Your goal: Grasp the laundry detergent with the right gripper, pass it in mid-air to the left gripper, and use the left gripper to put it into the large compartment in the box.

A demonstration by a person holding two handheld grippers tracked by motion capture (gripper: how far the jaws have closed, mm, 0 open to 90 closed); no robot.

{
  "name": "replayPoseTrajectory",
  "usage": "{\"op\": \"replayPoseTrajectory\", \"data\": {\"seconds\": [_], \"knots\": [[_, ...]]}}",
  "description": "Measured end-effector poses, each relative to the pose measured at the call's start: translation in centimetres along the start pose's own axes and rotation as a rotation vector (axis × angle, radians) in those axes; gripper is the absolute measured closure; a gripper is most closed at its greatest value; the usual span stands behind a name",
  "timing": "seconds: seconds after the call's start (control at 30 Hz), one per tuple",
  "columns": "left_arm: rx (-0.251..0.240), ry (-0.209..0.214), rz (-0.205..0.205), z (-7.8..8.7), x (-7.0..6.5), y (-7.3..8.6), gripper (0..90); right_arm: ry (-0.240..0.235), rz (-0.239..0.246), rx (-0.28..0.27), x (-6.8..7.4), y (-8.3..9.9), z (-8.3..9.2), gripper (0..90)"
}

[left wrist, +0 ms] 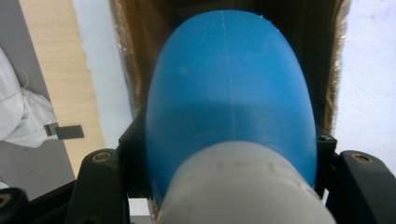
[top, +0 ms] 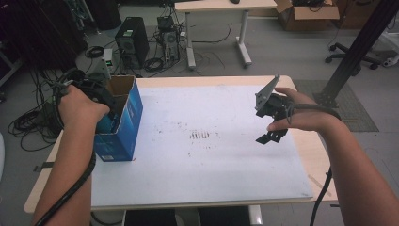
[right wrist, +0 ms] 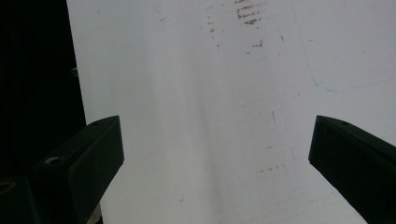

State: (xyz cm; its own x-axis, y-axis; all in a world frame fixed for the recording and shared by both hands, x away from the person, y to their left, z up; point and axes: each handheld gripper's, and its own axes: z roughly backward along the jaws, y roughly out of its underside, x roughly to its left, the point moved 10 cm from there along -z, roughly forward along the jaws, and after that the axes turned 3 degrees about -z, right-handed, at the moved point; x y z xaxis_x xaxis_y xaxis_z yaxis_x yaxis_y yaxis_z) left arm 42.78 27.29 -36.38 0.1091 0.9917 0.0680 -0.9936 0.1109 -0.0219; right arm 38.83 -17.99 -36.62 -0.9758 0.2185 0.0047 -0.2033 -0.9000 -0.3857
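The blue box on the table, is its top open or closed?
Open. The blue box stands upright with bare cardboard showing inside its mouth, and the left gripper reaches into it holding a blue bottle.

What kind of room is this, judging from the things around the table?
Probably a lab or workshop: a computer tower stands on the floor among loose cables, with a second desk and an open cardboard box behind.

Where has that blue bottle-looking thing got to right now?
The blue bottle sits clamped in the left gripper, poised over the open blue box at the table's left edge.
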Motion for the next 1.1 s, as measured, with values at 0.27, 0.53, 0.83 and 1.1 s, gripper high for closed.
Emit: {"op": "replayPoseTrajectory", "data": {"seconds": [0.27,0.53,0.83,1.1], "knots": [[0.008,0.005,-0.010,-1.0,-0.2,0.0,38.4,0.000,0.004,0.000,0.0,-0.3,-0.4,3.6],[0.006,-0.002,-0.013,-1.7,-0.2,-0.2,38.4,0.003,0.001,0.000,-0.1,-0.2,-0.4,3.5],[0.017,0.013,-0.009,-2.8,-0.4,-0.1,38.4,0.004,-0.006,0.001,-0.1,0.0,-0.6,3.5],[0.027,0.011,-0.009,-3.2,-0.4,-0.1,38.4,0.002,-0.001,-0.002,0.0,0.0,-0.8,3.5]]}}
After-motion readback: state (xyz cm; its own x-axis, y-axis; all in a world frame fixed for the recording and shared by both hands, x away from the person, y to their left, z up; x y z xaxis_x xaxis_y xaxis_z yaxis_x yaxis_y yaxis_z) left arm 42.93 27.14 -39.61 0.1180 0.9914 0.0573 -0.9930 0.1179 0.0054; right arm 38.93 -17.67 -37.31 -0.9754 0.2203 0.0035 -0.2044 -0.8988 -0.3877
